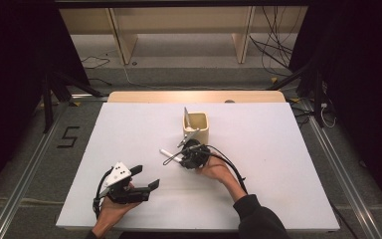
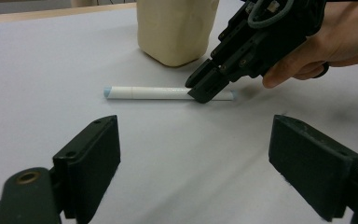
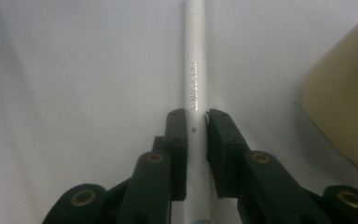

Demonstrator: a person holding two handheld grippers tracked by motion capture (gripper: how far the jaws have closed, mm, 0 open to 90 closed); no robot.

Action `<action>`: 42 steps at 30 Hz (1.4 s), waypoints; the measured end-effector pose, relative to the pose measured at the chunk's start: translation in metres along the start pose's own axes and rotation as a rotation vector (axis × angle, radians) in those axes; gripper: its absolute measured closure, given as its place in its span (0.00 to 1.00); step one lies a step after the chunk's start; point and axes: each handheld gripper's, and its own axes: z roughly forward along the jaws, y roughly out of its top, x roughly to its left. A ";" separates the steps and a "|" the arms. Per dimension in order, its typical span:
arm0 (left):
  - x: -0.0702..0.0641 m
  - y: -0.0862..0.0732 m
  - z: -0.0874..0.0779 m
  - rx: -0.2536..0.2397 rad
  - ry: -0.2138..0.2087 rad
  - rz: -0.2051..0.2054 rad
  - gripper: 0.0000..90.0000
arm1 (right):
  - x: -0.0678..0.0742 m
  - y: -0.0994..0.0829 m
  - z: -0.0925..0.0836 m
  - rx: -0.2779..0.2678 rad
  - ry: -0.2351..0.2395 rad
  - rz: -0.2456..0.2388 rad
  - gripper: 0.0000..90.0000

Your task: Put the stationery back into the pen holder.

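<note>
White tabletop [image 1: 129,129]. Near edge: left tool [image 1: 138,183] idle, jaws apart, empty. Mid-tabletop: right tool [image 3: 196,122] pinching white pen [image 3: 195,70] lying flat just before beige cup [image 1: 196,128]. Grasp step; next lift, tip upright into cup. Count: one pen lying, one cup, sticks inside unclear.

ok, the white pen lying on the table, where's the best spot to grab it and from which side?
Grip the white pen across its barrel, near the end beside the cream cup, coming from above with one jaw on each long side. It lies flat on the table, thin and round, so only its long sides offer a hold. The right hand-held gripper already straddles it that way, jaws against the barrel.
</note>
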 end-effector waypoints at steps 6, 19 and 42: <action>0.000 0.000 0.000 0.001 0.001 -0.001 0.18 | 0.000 -0.003 -0.006 -0.043 0.012 0.021 0.88; 0.000 0.001 0.000 -0.004 -0.004 -0.035 0.18 | 0.014 -0.021 -0.038 -0.226 -0.007 0.036 0.88; -0.014 0.031 0.023 0.011 -0.079 -0.170 0.19 | 0.038 -0.074 -0.076 -0.413 -0.055 0.070 0.88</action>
